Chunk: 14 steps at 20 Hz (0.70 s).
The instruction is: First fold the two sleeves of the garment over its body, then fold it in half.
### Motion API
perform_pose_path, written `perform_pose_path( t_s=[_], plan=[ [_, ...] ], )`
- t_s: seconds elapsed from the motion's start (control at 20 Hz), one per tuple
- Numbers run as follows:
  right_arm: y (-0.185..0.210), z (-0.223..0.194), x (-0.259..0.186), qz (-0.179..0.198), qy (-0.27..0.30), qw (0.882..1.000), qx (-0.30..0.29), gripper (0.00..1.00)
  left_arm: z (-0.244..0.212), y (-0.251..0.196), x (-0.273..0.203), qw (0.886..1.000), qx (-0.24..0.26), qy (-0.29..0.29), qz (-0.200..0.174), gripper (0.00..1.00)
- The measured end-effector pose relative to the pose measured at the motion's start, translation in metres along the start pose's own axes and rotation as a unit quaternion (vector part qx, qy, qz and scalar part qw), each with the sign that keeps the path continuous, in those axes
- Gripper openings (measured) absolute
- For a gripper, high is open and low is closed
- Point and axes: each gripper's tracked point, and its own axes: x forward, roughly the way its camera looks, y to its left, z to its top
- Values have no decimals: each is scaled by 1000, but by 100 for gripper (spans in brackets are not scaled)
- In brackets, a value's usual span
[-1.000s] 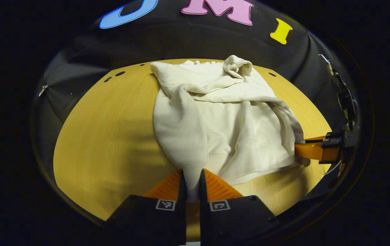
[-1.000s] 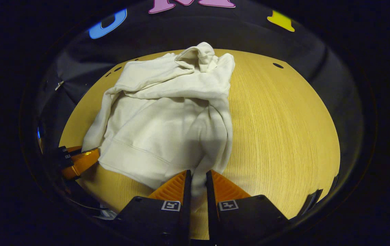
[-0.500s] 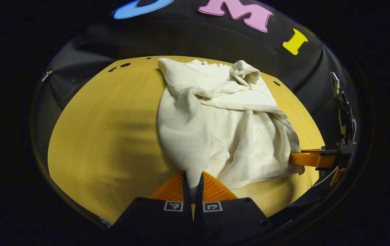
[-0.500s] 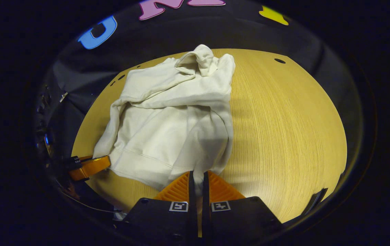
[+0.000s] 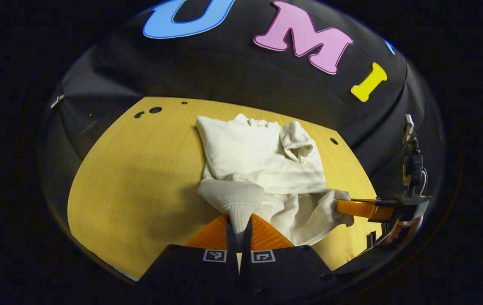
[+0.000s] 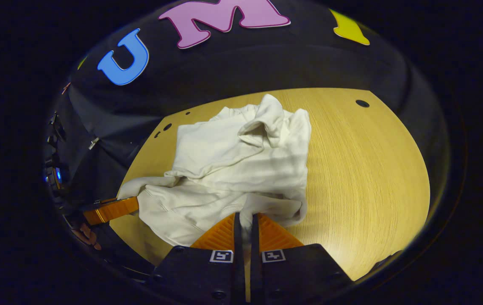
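A cream hooded sweatshirt [image 5: 262,169] lies on a round wooden table [image 5: 140,178], its sleeves folded over the body and the hood bunched at the far end. My left gripper [image 5: 238,220] is shut on the ribbed hem at the near left corner. My right gripper [image 6: 245,218] is shut on the hem at the near right corner of the sweatshirt [image 6: 245,169]. Both corners are lifted off the table, so the near half of the garment rises and sags between them. The right gripper [image 5: 343,207] appears at the right in the left gripper view; the left gripper [image 6: 133,204] at the left in the right gripper view.
The table [image 6: 364,178] has bare wood to the right of the garment and more to its left. Small holes [image 5: 155,110] mark the far rim. A hand [image 5: 402,224] holds the right gripper beyond the table edge. Black cloth walls the booth behind.
Both grippers have risen and moved toward the hood, lifting the hem off the table. The near half of the sweatshirt now bunches up between them.
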Motion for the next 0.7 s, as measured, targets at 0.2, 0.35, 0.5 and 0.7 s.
perform_pose_path(
  t_s=[0.2,0.35,0.5,0.7],
  plan=[
    [8,61,15,12,-33,999,-12,10,53,-3,9,1000,-1,-16,-3,7],
    [7,103,28,12,-51,999,-8,9,99,-7,24,999,-26,-23,-8,6],
    [-1,146,49,6,-65,998,19,10,129,4,51,999,-47,3,4,6],
    [-23,185,89,-15,-77,996,39,9,154,21,101,997,-67,25,17,6]
  ],
)
